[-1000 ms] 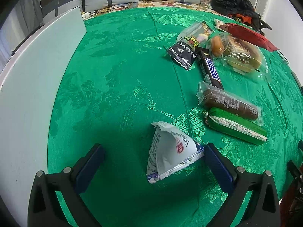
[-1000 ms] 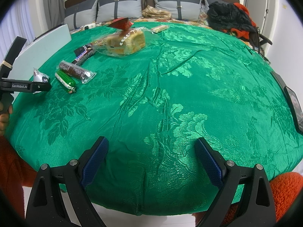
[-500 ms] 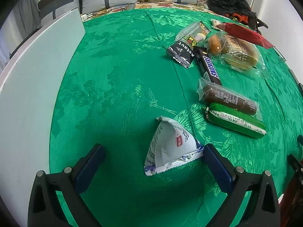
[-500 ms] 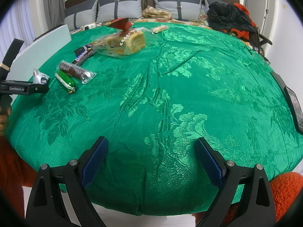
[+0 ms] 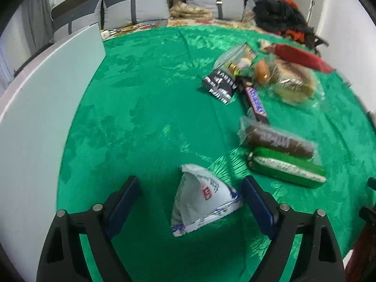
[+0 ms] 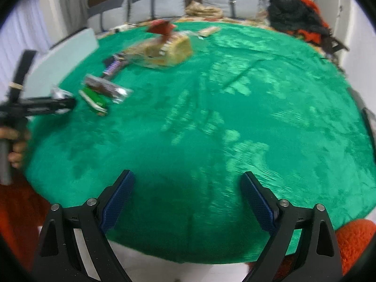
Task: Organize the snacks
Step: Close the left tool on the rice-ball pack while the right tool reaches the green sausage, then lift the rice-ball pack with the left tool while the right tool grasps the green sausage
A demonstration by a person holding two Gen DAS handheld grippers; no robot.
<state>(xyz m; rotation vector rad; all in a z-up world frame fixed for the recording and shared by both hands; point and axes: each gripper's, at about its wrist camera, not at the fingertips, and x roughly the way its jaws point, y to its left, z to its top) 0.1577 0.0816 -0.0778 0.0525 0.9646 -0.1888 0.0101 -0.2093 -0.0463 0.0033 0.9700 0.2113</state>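
while the left gripper [image 5: 190, 199] hung tilted down over the green cloth [image 5: 145, 108], its jaws had just been closing in on the white triangular pouch [image 5: 202, 197]. pouch sat on the cloth between the blue pads [image 5: 124, 199]. right pad was just beside the pouch's lower corner, contact unclear from the blur; left pad was clearly apart from it. so not clamped, jaws partly open.

rest of the snacks lay up and to the right of the pouch: green bar [image 5: 286, 166], then a brown bar in clear wrap [image 5: 277, 138] touching it, snickers bar [image 5: 256, 103], black packet [image 5: 221, 84], bagged bread [image 5: 293, 82], red pack [image 5: 300, 56] furthest back. white board [image 5: 40, 108] ran along the cloth's left edge.

right gripper [image 6: 188, 199] was held wide open near the front edge of the cloth, well apart from the snacks, nothing between its pads. from its camera the left gripper showed at far left, held by a hand [image 6: 14, 148].
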